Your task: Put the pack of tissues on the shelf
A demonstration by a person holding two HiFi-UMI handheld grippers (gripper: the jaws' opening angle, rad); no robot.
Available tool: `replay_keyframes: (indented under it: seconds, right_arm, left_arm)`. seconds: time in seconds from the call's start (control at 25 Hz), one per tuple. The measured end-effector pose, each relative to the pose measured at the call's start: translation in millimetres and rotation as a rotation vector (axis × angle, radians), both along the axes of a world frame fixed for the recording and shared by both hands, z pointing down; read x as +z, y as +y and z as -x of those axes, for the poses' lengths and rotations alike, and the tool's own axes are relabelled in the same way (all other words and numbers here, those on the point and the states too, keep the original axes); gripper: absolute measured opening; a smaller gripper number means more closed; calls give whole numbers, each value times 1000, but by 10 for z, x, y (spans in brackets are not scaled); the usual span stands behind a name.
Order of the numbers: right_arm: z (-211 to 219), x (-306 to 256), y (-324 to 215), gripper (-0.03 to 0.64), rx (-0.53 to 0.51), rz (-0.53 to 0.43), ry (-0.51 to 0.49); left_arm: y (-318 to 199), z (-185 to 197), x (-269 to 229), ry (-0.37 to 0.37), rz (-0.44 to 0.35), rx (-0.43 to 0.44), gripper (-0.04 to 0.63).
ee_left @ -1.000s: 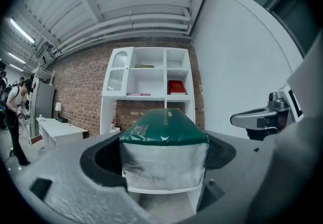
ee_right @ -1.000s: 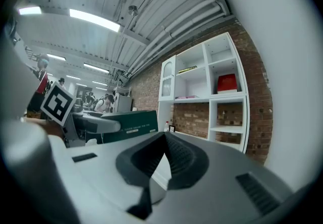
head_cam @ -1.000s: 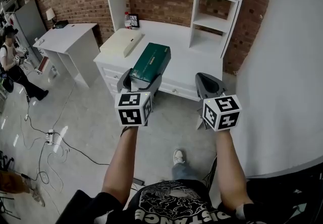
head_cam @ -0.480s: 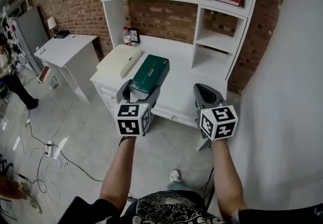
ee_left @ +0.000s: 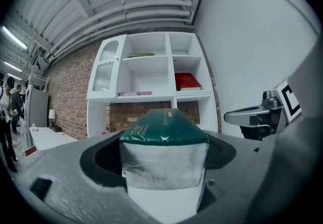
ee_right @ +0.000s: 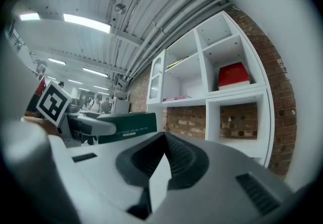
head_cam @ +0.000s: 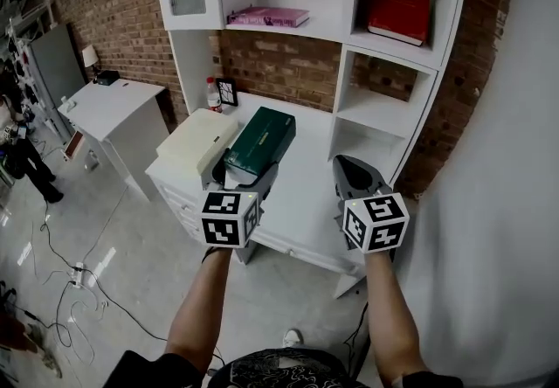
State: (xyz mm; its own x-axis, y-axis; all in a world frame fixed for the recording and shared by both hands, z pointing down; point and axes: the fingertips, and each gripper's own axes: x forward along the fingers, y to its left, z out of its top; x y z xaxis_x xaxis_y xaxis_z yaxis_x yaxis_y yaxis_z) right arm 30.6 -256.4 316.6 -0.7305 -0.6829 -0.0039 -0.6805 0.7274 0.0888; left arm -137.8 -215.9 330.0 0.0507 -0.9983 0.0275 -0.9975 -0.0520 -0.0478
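Note:
The pack of tissues (head_cam: 260,143) is a long dark green block with a white end. My left gripper (head_cam: 244,169) is shut on its near end and carries it level in the air, in front of the white shelf unit (head_cam: 349,37). In the left gripper view the pack (ee_left: 162,132) fills the gap between the jaws and points at the shelves. My right gripper (head_cam: 358,175) hangs beside it at the same height, shut, with nothing in it. In the right gripper view the pack (ee_right: 126,126) shows at the left.
A pink book (head_cam: 267,17) and a red book (head_cam: 399,3) lie in upper compartments. On the desk top (head_cam: 306,194) are a cream box (head_cam: 199,138), a bottle (head_cam: 213,94) and a small frame (head_cam: 229,92). A white side table (head_cam: 109,107) stands left. Cables (head_cam: 61,290) cross the floor.
Both grippers and the held pack have come closer to the shelf unit, which now stands larger and lower in the head view. The grip on the pack is unchanged.

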Motion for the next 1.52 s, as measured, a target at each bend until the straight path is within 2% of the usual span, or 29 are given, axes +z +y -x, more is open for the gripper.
replay_keyframes:
  seconds: [0.32,0.72,0.88,1.12,1.52]
  right_arm:
    - [26,-311,-587,3,-35,-42,-20]
    - [32,-751,-1031,3,-48,-114,-36]
    - [95,-831,-1220,3,-35,-132,-15]
    - [272,-966,-1550,3,-14,-144,-28]
    - [545,-1212,-1985,5,70,-176,-14]
  left_arm:
    - [-602,-8,-387,-26,-32,15,436]
    - [-1188,-40,-856,-7,-55,67,436]
    - [-1430,-6,-1086,-51,-69,97,436]
    - [-1872,113,-1489,-61,-96,154,436]
    - [-2743,173,-1997,-63,-92,279,436]
